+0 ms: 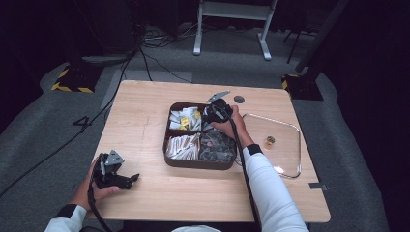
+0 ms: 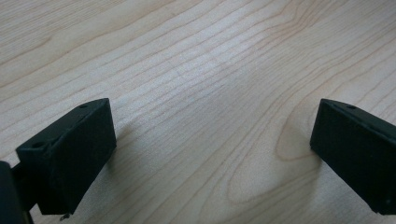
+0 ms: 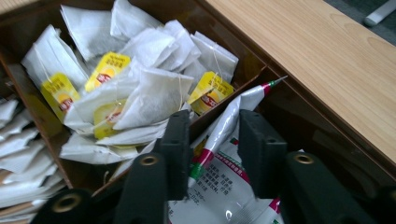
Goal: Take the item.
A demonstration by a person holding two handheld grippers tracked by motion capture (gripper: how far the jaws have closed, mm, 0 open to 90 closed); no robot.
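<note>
While the wooden table carried a glass tray holding one small item, the sorting looked barely begun. The brown organiser box was full. The left gripper rested idle, jaws spread over bare wood. The right gripper reached into a compartment beside the tea bags, its jaws either side of a sachet, which stood upright between them, not visibly pinched.
</note>
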